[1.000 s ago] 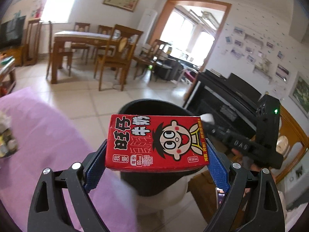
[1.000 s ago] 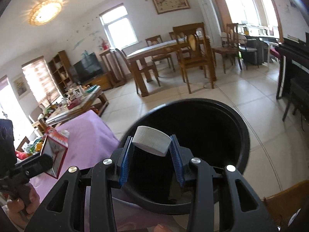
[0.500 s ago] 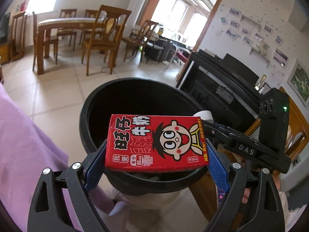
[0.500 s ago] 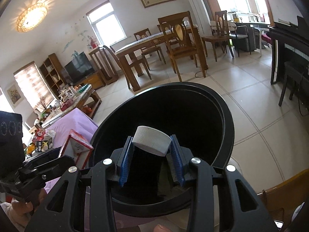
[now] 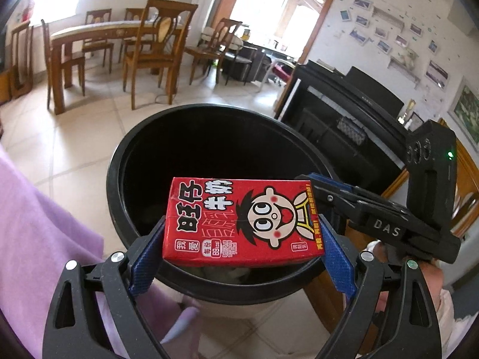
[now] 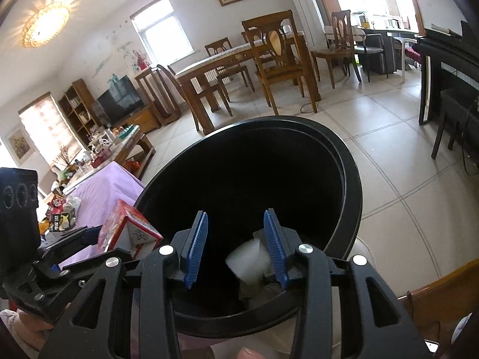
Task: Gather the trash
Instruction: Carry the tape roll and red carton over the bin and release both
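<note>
A red milk carton [image 5: 239,218] with a cartoon face lies flat between the blue pads of my left gripper [image 5: 242,224], which is shut on it over the near rim of a black trash bin [image 5: 191,110]. From the right wrist view the carton [image 6: 125,227] shows at the bin's left edge. My right gripper [image 6: 236,214] hangs over the bin [image 6: 350,179] with its pads apart and nothing touching them. A blurred white piece of trash [image 6: 248,258] is dropping inside the bin just below them.
A purple cloth [image 5: 36,224] covers the surface to the left of the bin. A black piano [image 5: 344,113] stands to the right, a wooden dining table with chairs [image 5: 119,36] behind. A cluttered coffee table [image 6: 98,155] lies beyond the purple cloth.
My right gripper let go of the white piece, which now falls into the bin. Both grippers came closer to the bin and tipped downward, the left one still holding the carton.
</note>
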The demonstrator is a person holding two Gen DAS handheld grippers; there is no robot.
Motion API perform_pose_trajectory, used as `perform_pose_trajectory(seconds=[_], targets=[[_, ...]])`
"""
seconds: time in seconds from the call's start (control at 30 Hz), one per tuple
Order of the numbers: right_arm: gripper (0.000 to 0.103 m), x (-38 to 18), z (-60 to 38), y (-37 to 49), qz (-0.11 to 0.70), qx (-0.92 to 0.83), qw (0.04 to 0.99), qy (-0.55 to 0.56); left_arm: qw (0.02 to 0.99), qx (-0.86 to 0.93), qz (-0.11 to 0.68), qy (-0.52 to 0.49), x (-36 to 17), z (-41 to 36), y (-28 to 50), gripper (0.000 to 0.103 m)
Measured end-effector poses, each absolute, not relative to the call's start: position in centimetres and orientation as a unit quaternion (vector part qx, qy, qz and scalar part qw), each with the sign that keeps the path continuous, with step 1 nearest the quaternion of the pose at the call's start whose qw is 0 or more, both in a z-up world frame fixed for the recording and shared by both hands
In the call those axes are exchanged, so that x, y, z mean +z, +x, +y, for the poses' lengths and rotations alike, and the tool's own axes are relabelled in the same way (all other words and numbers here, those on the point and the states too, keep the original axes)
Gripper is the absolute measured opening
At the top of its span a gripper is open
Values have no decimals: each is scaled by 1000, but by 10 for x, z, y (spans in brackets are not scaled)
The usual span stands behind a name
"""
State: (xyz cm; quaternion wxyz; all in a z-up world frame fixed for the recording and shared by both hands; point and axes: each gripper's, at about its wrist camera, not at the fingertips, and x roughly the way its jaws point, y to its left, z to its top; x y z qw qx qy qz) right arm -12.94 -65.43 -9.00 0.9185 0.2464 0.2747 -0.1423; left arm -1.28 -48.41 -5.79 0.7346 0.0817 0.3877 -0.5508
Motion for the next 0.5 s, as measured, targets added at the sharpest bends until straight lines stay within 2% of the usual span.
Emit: perform_pose_trajectory(seconds=[0.33,0.43,0.5], targets=[[42,-86,-654,-131,272,-147,920,242,731,-546,401,84,-59,-474,-14,91],[64,-83,-652,-135,267,-148,921,241,731,-547,400,78,-54,-469,-16,91],[67,-80,-649,-138,262,-147,923,241,733,-549,397,69,-50,-460,-18,91]])
